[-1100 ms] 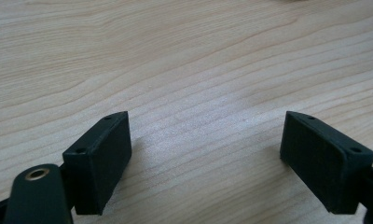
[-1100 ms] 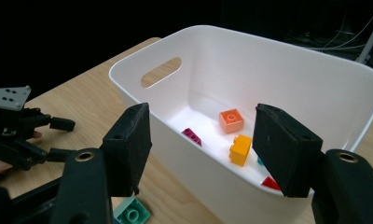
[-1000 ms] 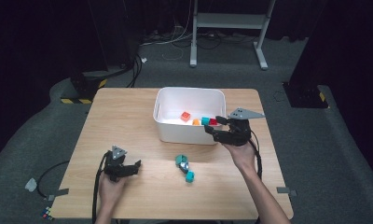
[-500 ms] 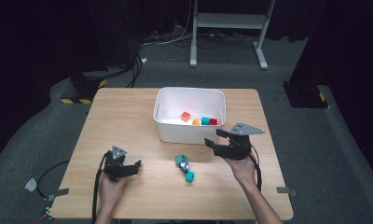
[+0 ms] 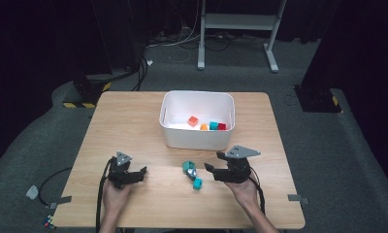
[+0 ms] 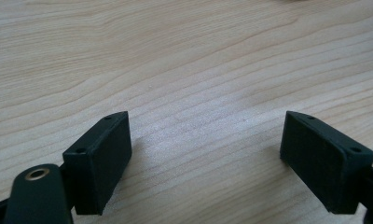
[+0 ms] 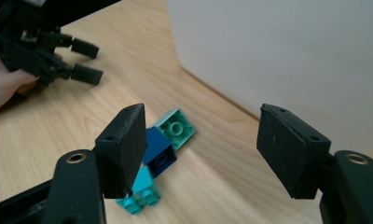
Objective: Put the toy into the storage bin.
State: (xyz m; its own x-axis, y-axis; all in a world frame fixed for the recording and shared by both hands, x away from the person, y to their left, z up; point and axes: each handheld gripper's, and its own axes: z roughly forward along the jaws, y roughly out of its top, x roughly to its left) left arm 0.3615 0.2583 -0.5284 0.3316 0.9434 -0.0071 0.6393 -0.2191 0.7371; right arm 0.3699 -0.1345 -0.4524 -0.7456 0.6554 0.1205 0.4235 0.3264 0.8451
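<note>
Your right gripper [image 5: 215, 161] sits low over the desk [image 5: 134, 126], just to the right of a small cluster of bricks, and its jaws have just been opening; they stand wide apart with nothing pressed between the pads. In the right gripper view the cluster lies ahead of the left-hand jaw: a mint-green brick [image 7: 176, 127] farthest away, a dark blue brick [image 7: 159, 150] touching it, and a turquoise brick [image 7: 142, 190] nearest, partly hidden behind that jaw. In the high view the same bricks lie on bare wood in front of the white bin [image 5: 197, 121], close to its front wall but apart from it. Inside the bin you have four small bricks along the far right part of the floor: a red-orange brick [image 5: 193, 121], an orange brick [image 5: 203, 127], a teal brick [image 5: 214, 125] and a red brick [image 5: 222, 126]. Your left gripper [image 5: 140, 173] rests on the desk near the front left, well apart from the cluster; its jaws are spread, with only wood grain between them.
</note>
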